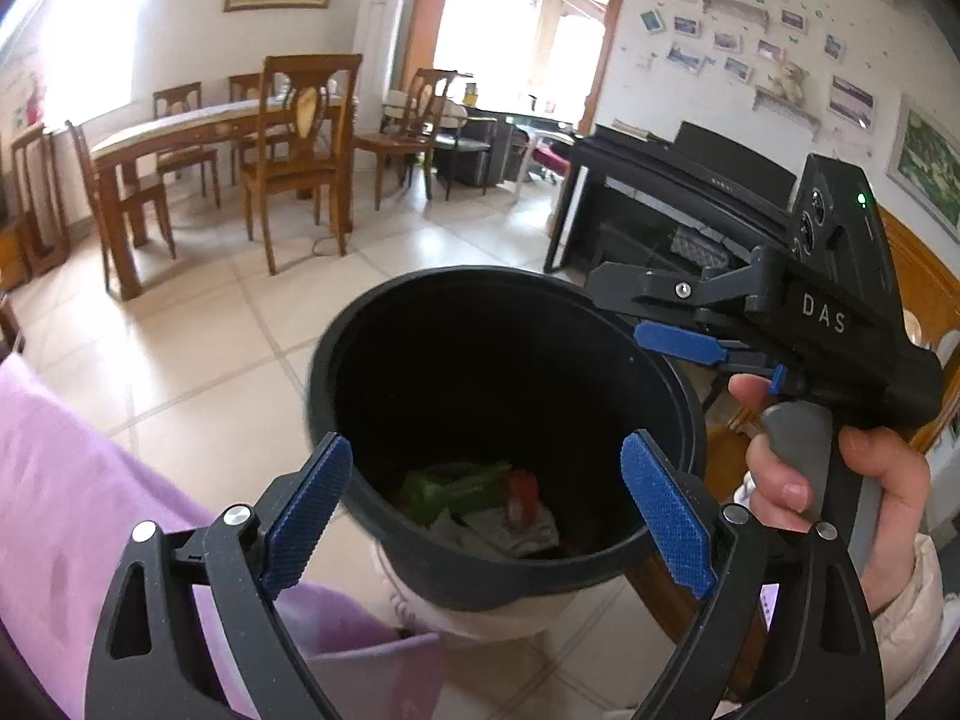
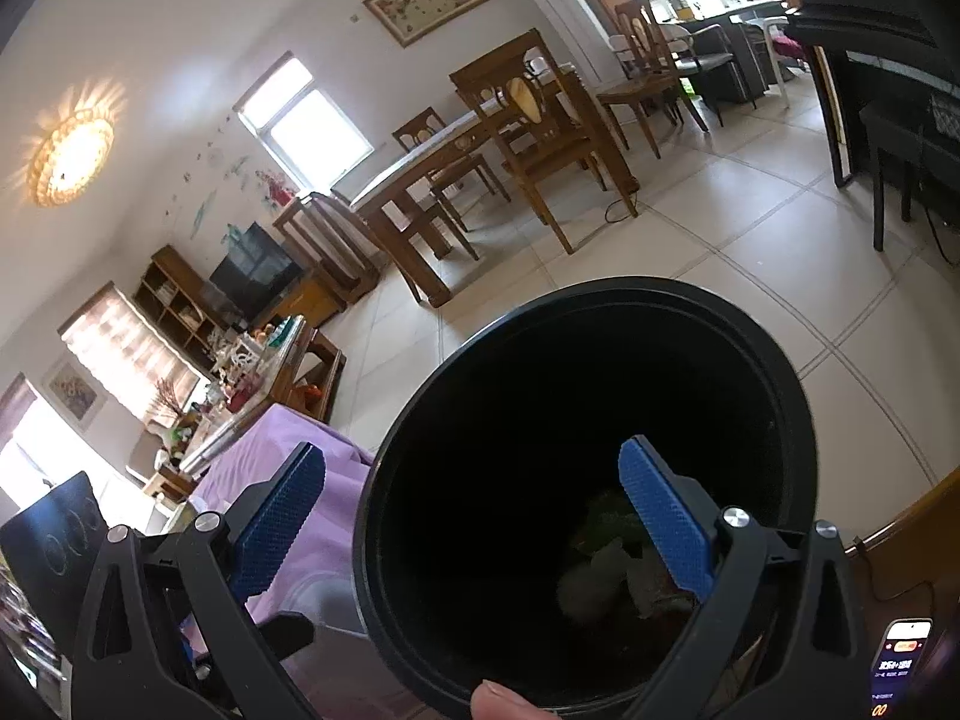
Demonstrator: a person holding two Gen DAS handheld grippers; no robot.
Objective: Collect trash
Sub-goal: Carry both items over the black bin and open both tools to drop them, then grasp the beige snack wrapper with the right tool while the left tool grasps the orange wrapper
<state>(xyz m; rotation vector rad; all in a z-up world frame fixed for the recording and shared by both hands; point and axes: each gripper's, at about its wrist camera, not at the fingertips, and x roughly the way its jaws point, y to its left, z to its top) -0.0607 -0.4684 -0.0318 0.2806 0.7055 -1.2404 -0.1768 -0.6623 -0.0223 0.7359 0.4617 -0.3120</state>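
Black bin (image 1: 504,420) under both grippers, left gripper (image 1: 486,510) fingers wide apart above its mouth, nothing between, green and white trash (image 1: 474,504) clear inside, right gripper (image 2: 474,528) fingers apart astride bin's near rim, only its view showed a thumb (image 2: 504,699) beneath the bin.

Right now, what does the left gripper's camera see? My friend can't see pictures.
A black trash bin fills the middle, with green, white and red wrappers at its bottom. The open left gripper hovers over its near rim, holding nothing. The right gripper, held in a hand, reaches in from the right, with a dining table behind.
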